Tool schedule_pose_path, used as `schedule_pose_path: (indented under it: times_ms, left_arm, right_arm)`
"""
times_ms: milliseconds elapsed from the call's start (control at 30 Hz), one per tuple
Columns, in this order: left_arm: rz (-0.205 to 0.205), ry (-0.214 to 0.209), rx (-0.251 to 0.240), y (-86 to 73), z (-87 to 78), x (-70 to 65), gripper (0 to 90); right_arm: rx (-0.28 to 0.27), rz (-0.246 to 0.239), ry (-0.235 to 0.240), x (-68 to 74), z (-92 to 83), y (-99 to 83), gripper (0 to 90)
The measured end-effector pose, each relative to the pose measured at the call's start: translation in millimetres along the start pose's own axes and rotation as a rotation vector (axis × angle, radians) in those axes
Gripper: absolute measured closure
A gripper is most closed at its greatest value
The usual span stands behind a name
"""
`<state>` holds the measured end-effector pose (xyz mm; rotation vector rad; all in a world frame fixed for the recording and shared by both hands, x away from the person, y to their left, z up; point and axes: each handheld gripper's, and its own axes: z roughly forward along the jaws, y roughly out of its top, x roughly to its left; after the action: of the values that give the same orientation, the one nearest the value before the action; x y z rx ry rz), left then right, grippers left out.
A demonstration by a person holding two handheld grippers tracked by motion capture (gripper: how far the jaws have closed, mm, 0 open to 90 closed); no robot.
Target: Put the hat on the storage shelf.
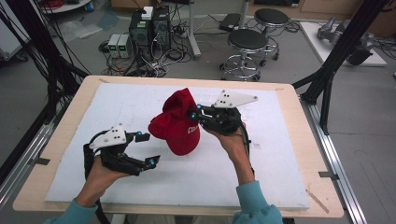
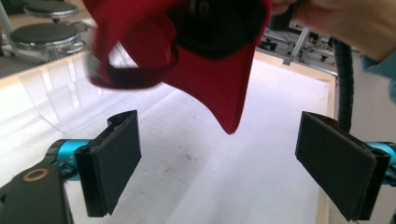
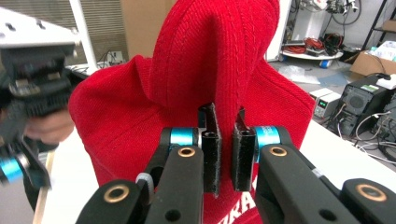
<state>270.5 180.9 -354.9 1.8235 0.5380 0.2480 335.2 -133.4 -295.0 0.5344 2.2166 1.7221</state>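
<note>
High view: the right tool is clamped on a soft red cloth cap with white letters, holding it up over the middle of the white-covered worktop. The left tool, nearer the left edge, has its jaws wide apart, with nothing in them.
</note>
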Motion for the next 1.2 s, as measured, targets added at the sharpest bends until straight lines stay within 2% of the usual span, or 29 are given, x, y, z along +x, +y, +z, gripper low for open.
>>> schedule_pose_path:
  times_ms: [33, 100, 233, 400, 433, 667, 733, 800, 867, 900, 1033, 1067, 1100, 1167, 1200]
  left_arm:
    - [0.003, 0.006, 0.002, -1.1, 3.8, -1.3, 14.8]
    - [-0.013, -0.012, -0.003, -2.7, 10.7, -2.8, 15.0]
    - [-0.017, -0.024, 0.006, -2.7, 22.8, -6.1, 15.7]
    - [-0.019, -0.037, 0.01, -2.1, 31.1, -8.1, 21.8]
    - [-0.019, -0.038, 0.005, -2.4, 32.4, -7.9, 26.2]
    - [-0.024, -0.031, -0.015, -3.9, 39.5, -8.2, 35.5]
    - [-0.032, -0.026, -0.029, -4.2, 40.4, -8.6, 42.4]
    - [-0.036, -0.038, -0.032, -4.0, 40.7, -8.1, 45.5]
    - [-0.041, -0.031, -0.027, -4.2, 41.0, -8.0, 52.9]
    - [-0.044, -0.036, -0.022, -4.3, 41.2, -7.5, 52.9]
    - [-0.039, -0.043, -0.017, -4.1, 41.2, -7.5, 63.7]
    - [-0.037, -0.045, -0.016, -4.2, 41.1, -7.6, 71.3]
    - [-0.037, -0.049, -0.011, -4.3, 41.2, -7.9, 71.3]
    - [-0.038, -0.043, -0.004, -4.3, 41.1, -8.8, 81.7]
    - [-0.044, -0.04, 0.004, -4.3, 41.0, -8.6, 83.3]
  right_arm:
    - [-0.003, -0.001, -0.002, 0.2, 0.2, 0.6, 85.4]
    - [-0.003, 0.002, -0.002, 0.9, 0.2, 1.2, 85.4]
    - [-0.009, 0.006, -0.009, 1.6, 1.5, 3.8, 85.3]
    - [-0.011, 0.016, -0.009, 2.7, 2.8, 4.8, 85.4]
    - [-0.012, 0.02, -0.012, 3.0, 3.0, 4.7, 85.4]
    - [-0.035, 0.037, -0.016, 5.4, 3.4, 5.6, 85.4]
    - [-0.034, 0.046, -0.017, 7.0, 4.3, 5.5, 85.4]
    - [-0.037, 0.043, -0.016, 7.1, 4.6, 5.3, 85.4]
    - [-0.047, 0.048, -0.007, 8.2, 5.7, 5.5, 85.3]
    - [-0.047, 0.048, -0.007, 8.2, 5.7, 5.5, 85.3]
    - [-0.055, 0.052, 0.005, 9.7, 6.2, 6.0, 85.4]
    - [-0.054, 0.049, 0.003, 10.1, 6.8, 6.0, 85.4]
    - [-0.054, 0.049, 0.003, 10.1, 6.8, 6.0, 85.4]
    - [-0.054, 0.049, 0.002, 9.7, 6.5, 5.8, 85.4]
    - [-0.051, 0.05, 0.004, 10.0, 6.4, 5.8, 85.3]
